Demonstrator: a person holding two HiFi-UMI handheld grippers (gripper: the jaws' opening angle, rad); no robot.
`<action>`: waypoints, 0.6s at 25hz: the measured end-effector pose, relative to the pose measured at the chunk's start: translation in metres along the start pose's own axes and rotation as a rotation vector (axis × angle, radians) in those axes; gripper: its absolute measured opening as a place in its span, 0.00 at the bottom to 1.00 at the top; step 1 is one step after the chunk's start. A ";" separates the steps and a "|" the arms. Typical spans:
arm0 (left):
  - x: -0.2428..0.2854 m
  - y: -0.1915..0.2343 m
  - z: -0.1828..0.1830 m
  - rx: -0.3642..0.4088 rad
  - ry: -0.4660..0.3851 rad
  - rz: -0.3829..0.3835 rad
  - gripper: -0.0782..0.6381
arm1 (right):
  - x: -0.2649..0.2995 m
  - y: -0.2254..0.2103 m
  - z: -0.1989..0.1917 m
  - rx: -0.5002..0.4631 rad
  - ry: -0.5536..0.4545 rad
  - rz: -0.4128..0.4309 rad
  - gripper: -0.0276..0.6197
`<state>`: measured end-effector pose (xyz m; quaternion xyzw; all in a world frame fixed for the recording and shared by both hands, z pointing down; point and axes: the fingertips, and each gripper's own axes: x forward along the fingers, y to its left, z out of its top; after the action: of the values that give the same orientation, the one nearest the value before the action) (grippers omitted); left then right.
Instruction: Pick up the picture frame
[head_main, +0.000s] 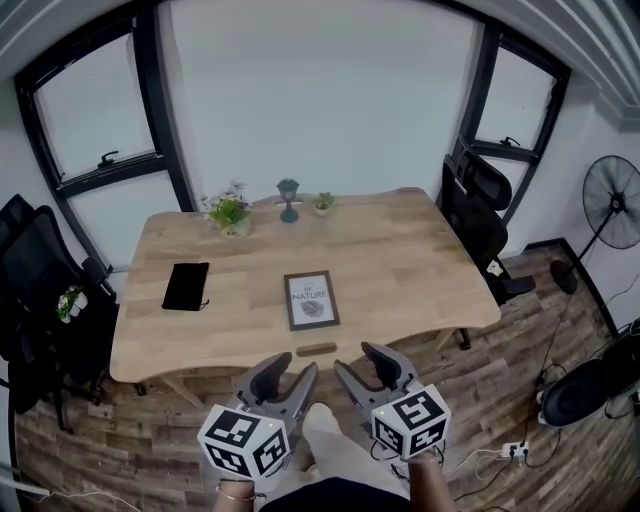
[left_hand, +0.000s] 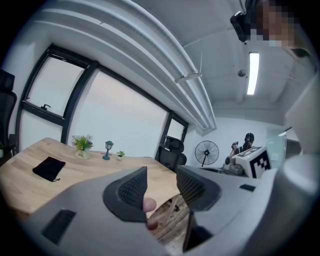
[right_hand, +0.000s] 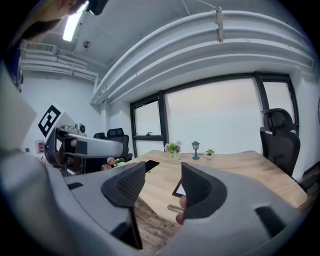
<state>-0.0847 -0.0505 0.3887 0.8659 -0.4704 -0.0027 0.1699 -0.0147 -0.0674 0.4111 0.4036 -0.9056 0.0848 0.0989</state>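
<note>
Left tool (head_main: 296, 364) and right tool (head_main: 356, 360) hover bottom centre, jaws apart, holding nothing. Picture frame (head_main: 311, 299) lies untouched on my counter (head_main: 420, 250), mid-frame; lifting remains.

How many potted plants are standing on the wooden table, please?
2. A larger flowering plant stands at the far edge of the table, left of the small lamp figurine; a smaller plant stands just right of it. None appears hidden.
</note>
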 end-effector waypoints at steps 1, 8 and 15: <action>0.002 0.004 -0.001 -0.002 0.004 0.005 0.36 | 0.003 -0.002 0.000 0.001 0.001 0.001 0.35; 0.022 0.024 -0.001 -0.008 0.026 0.030 0.35 | 0.023 -0.019 -0.004 0.020 0.015 -0.005 0.35; 0.043 0.041 0.000 -0.014 0.049 0.037 0.35 | 0.047 -0.041 0.000 0.038 0.013 -0.011 0.35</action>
<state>-0.0942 -0.1065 0.4078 0.8555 -0.4822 0.0184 0.1875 -0.0149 -0.1275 0.4260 0.4099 -0.9009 0.1043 0.0978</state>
